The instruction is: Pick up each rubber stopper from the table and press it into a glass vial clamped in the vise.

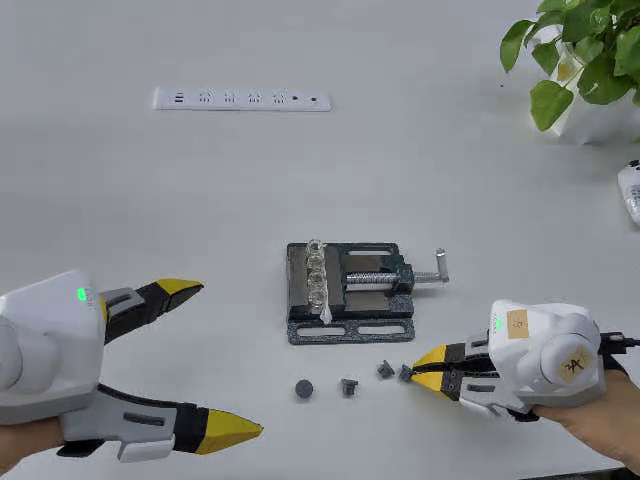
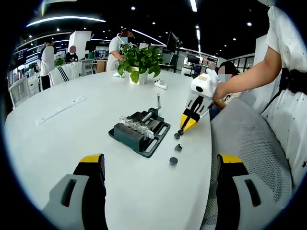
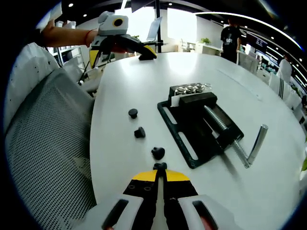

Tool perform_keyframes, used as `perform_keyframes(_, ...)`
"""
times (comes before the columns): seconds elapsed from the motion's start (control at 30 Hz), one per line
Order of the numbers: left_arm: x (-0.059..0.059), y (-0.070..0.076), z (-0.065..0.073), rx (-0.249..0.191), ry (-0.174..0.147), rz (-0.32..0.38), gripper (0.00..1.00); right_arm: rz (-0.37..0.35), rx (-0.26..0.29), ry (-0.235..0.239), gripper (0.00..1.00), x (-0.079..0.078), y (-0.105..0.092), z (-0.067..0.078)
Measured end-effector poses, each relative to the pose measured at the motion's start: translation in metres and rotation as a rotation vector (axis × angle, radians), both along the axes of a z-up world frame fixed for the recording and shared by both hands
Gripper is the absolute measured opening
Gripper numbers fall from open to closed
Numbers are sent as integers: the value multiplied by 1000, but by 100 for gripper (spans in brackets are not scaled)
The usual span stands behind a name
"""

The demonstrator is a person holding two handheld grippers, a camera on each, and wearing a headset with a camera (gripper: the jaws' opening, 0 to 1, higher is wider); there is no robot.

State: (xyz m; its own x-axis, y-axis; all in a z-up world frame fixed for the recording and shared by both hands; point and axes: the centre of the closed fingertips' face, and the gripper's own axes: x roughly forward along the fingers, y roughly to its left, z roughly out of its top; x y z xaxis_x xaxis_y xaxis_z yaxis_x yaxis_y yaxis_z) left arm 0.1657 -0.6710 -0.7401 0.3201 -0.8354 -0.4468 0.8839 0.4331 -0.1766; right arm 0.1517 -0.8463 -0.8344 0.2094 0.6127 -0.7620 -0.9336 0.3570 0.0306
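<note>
Pinching the first piece looks to be the step in hand: the right gripper (image 1: 428, 368) has its yellow-tipped jaws drawn almost together on the nearest rubber stopper (image 1: 405, 373), caught only at the very tips. Whether that stopper has cleared the white table (image 1: 200, 200) I cannot tell. 3 more lie loose to its left: a neighbouring stopper (image 1: 385, 369) just beside the gripped one, then a middle stopper (image 1: 348, 386) and a far stopper (image 1: 304, 388). Beyond them sits the bench vise (image 1: 375, 300), with a row of glass vials (image 1: 316, 270) standing upright, clamped at its left end. The left gripper (image 1: 212, 358) hovers low at the left, well apart from the vise, its jaws spread wide and holding nothing. To do this well, I would check that the hold is square across the stopper before moving. So shallow a tip grip could let the rubber twist or squirt out. A straight lift should keep the jaws from nudging the neighbouring stopper. Over the vise, centre the plug end on 1 vial mouth and press straight down along the vial's axis. A sideways push on glass could tip or crack it. The idle left gripper could steady the vise body if it slides.
</note>
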Motion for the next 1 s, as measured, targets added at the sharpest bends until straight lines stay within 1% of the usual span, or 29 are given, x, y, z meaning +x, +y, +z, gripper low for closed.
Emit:
perform_keyframes(0.17, 1, 0, 0, 1, 1, 4, 96, 2, -4, -4, 0, 1, -2, -1)
perform_keyframes(0.3, 1, -1, 1, -5, 3, 7, 96, -12, 6, -5, 0, 1, -3, 0)
perform_keyframes(0.43, 2, -1, 3, -12, 2, 10, 96, -39, 23, -11, 0, 0, -3, 7)
perform_keyframes(0.5, 3, -1, 5, -15, -7, 11, 96, -60, 42, -21, 0, 2, -3, 14)
perform_keyframes(0.6, 4, -3, 9, -28, -5, 22, 96, -83, 60, -47, 0, 5, -3, 28)
perform_keyframes(0.67, 6, -4, 14, -36, -18, 27, 96, -94, 79, -80, 0, 9, -1, 41)
perform_keyframes(0.7, 7, -5, 15, -40, -16, 32, 95, -103, 88, -90, 0, 10, 0, 46)
perform_keyframes(0.77, 9, -7, 20, -55, -15, 45, 94, -114, 109, -118, 0, 14, 3, 60)
perform_keyframes(0.8, 10, -9, 24, -69, -24, 47, 94, -117, 120, -135, 0, 15, 6, 68)
perform_keyframes(0.87, 12, -11, 28, -83, -20, 56, 92, -124, 138, -157, 0, 18, 10, 79)
perform_keyframes(0.9, 14, -12, 32, -94, -21, 67, 91, -132, 151, -171, 0, 19, 12, 86)
perform_keyframes(1.0, 18, -17, 42, -123, -23, 78, 90, -142, 173, -203, 0, 23, 18, 102)
